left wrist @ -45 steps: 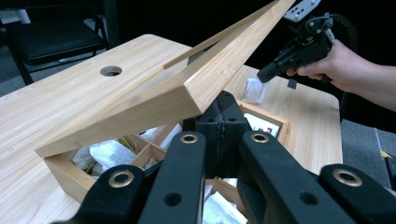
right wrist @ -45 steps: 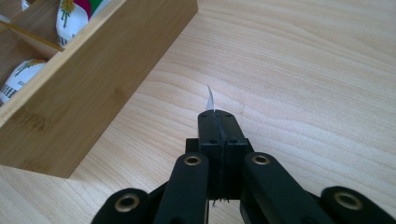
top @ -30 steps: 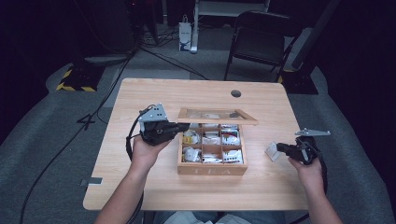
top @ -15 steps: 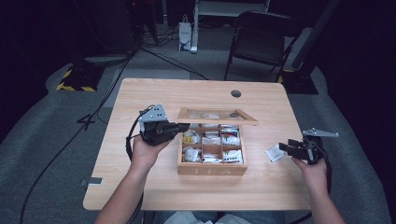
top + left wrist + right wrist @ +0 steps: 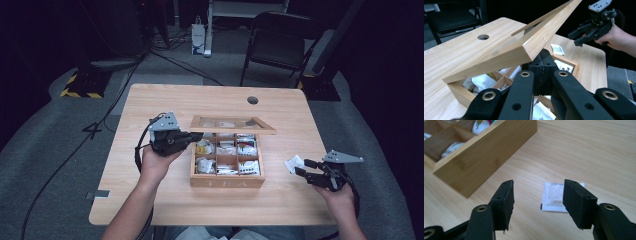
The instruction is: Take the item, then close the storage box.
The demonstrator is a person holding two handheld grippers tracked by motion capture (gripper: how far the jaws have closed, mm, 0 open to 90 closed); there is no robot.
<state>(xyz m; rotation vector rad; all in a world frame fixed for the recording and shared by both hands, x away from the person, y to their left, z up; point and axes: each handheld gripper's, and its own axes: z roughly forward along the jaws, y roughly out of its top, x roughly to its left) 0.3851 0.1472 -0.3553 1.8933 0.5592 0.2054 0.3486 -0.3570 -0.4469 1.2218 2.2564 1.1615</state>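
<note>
Right tool (image 5: 301,167): lower right of the high view, jaws parted and just been opening, nothing between the pads; the sachet (image 5: 554,196) lies flat on the bench (image 5: 165,100) beyond them, apart from both.
Sachet place: right of the tea box (image 5: 227,181), near it but not touching, well inside the bench's right edge.
Left tool (image 5: 196,135): centre left of the high view, clamped on the lid (image 5: 499,56) at its near corner, propping it raised so the compartments stay open.
Box contents: packets fill the compartments under the raised lid.
Open room: bare wood right of and in front of the box; the right hand (image 5: 340,197) has free room there.
Edges: the lid's overhang crowds the box's far row, so I judge entry easiest from the front.
</note>
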